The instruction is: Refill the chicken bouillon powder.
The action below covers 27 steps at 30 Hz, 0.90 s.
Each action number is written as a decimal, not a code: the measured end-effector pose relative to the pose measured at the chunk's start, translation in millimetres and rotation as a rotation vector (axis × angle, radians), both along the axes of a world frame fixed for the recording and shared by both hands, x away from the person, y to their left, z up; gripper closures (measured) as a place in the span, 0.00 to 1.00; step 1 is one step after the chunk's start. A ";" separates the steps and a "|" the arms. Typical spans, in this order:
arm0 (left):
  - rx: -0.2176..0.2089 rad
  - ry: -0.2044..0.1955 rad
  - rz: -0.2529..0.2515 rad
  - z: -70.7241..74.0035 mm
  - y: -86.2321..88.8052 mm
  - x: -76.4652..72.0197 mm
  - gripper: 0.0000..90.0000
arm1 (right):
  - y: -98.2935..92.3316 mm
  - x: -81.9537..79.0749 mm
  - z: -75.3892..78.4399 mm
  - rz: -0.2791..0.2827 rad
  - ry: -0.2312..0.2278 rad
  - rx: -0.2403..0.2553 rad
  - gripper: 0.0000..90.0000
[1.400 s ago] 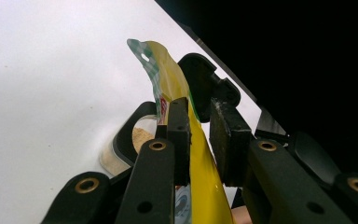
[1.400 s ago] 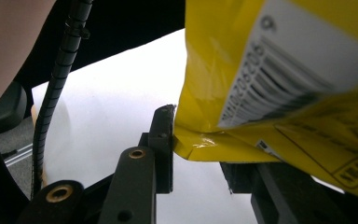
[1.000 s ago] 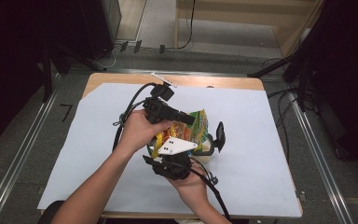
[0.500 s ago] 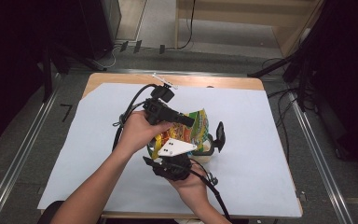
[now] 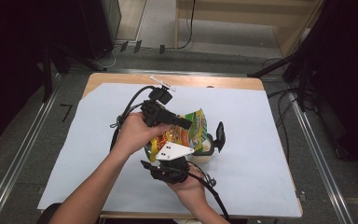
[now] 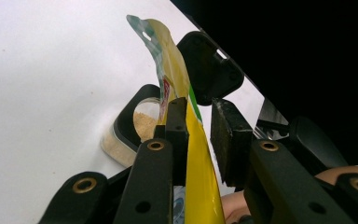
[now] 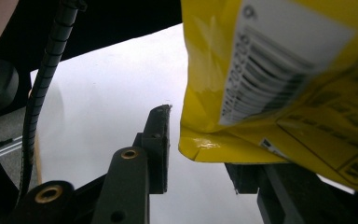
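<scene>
Dark surroundings and a grey floor framed the wooden desk (image 5: 121, 79), most of its top covered by a white sheet (image 5: 270, 140).

High view: the left tool (image 5: 186, 125) was held over the middle of the sheet, its cable looping back toward the far edge. A yellow snack bag (image 5: 189, 133) stood upright between the two hands, its top under the left tool. The right tool (image 5: 168, 161), with its grey plate on top, sat just below the bag on the person's side. A small clear container (image 5: 206, 151) with pale crumbs rested on the sheet, touching the bag's right side, its black lid (image 5: 220, 135) tilted up just beyond it.

Left gripper view: the bag (image 6: 198, 177) ran up between the jaws. It lay against the left jaw; a visible gap separated it from the right jaw, so no clamping was confirmed and the tool stood open around the bag. The container (image 6: 121, 140) with crumbs lay just behind on the sheet, its black lid (image 6: 209, 70) raised behind the bag's top edge.

Right gripper view: the bag's lower corner (image 7: 279, 93), bearing a barcode, hung above and between the jaws. The left jaw stood clear of it, and the right jaw lay beneath it. The jaws had just been opening, with the bag between them, unpressed.
</scene>
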<state>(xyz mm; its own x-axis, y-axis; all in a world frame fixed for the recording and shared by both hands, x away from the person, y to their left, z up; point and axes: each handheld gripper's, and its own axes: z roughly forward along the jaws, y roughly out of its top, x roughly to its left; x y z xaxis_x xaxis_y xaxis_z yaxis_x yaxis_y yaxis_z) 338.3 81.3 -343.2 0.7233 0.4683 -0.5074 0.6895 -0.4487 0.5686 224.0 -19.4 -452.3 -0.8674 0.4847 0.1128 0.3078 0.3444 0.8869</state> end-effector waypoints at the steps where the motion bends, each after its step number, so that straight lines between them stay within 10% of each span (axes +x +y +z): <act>1: 0.003 0.002 0.000 -0.1 0.1 -0.3 0.86 | 0.3 0.0 -1.0 0.004 0.002 0.002 0.71; 27: 0.056 0.044 -0.019 -13.7 -0.5 2.1 0.90 | 8.8 -0.7 -21.6 0.053 -0.004 -0.041 0.69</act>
<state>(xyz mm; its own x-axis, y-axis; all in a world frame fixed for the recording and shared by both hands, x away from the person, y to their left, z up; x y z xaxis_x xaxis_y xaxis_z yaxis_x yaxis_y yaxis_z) 340.4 80.8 -356.9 0.7096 0.4832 -0.5128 0.7046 -0.4919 0.5115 223.3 -10.5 -473.9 -0.8923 0.4423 0.0901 0.2843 0.3957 0.8732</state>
